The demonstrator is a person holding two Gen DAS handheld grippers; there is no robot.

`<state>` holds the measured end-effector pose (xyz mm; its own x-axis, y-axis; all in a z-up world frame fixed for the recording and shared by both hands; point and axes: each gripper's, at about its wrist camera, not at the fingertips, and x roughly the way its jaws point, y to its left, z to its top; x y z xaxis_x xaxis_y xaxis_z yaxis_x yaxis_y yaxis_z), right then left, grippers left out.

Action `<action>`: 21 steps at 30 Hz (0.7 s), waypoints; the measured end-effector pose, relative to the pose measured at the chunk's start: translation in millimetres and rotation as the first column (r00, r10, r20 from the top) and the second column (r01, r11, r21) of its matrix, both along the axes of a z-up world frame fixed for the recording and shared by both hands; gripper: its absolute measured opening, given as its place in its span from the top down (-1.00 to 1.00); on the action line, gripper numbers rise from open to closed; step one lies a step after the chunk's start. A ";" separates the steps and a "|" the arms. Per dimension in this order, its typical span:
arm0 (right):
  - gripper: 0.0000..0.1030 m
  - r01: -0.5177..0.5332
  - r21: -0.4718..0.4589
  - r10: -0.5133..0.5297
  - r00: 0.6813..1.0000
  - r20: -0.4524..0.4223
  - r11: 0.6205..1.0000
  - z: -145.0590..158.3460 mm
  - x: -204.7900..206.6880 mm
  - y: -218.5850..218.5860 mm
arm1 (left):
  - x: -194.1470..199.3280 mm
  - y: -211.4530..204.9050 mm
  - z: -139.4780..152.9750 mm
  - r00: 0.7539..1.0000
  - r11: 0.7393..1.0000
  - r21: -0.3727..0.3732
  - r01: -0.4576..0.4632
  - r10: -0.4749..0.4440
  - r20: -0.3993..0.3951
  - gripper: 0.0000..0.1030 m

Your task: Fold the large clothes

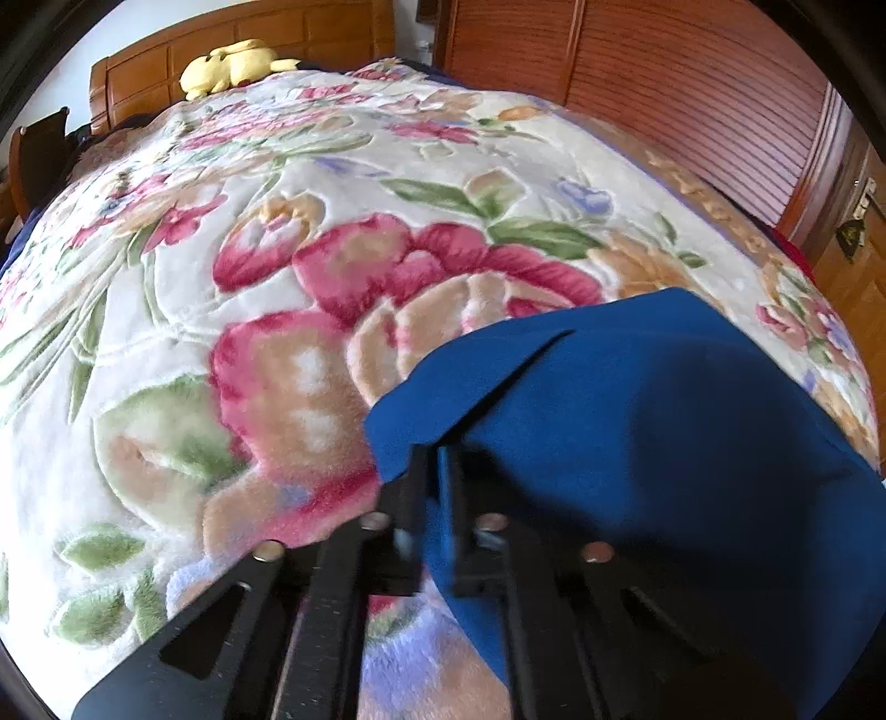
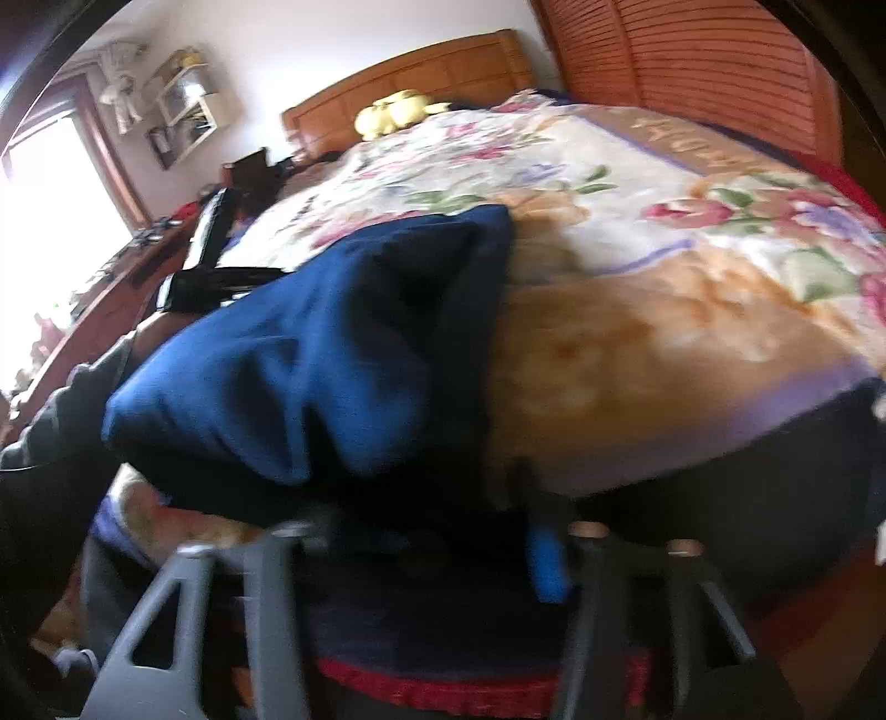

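Observation:
A dark blue garment lies at the near right of a bed covered by a floral blanket. My left gripper is shut on the garment's left edge, black fingers pinching the cloth. In the blurred right wrist view the same blue garment hangs bunched above the blanket. My right gripper has grey fingers set partly apart, and a thick fold of cloth fills the gap and hides the pads. The left gripper and a grey sleeve hold the garment's far end.
A yellow plush toy sits by the wooden headboard. Louvred wooden doors stand close along the bed's right side. A cluttered desk and a bright window are on the left. The bed's red skirt hangs below.

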<state>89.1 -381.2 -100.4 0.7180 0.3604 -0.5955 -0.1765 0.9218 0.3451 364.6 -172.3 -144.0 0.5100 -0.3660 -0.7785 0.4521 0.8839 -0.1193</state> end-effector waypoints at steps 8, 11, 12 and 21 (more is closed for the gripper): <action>0.78 0.010 -0.032 -0.006 0.992 0.126 0.999 21.0 -7.1 -6.7 | -35.1 -11.7 77.3 0.980 0.998 -0.001 0.058 -0.057 0.192 1.00; 0.79 0.019 -0.056 -0.009 0.986 0.169 0.998 29.5 -8.7 -7.8 | -44.8 -19.5 102.9 0.966 0.996 0.009 0.087 -0.087 0.245 1.00; 0.79 0.020 -0.062 -0.009 0.984 0.176 0.998 30.6 -8.7 -8.2 | -43.6 -17.3 108.5 0.968 0.996 -0.016 0.084 -0.078 0.239 1.00; 0.81 0.144 -0.136 -0.117 0.975 0.188 0.980 29.8 1.1 -39.7 | -16.3 1.9 61.6 0.997 0.997 -0.009 0.071 -0.071 0.036 0.82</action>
<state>90.2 -420.9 -70.6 0.8523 0.1743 -0.4931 -0.0978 0.9793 0.1771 348.2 -170.4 -82.4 0.5099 -0.4102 -0.7562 0.5178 0.8483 -0.1110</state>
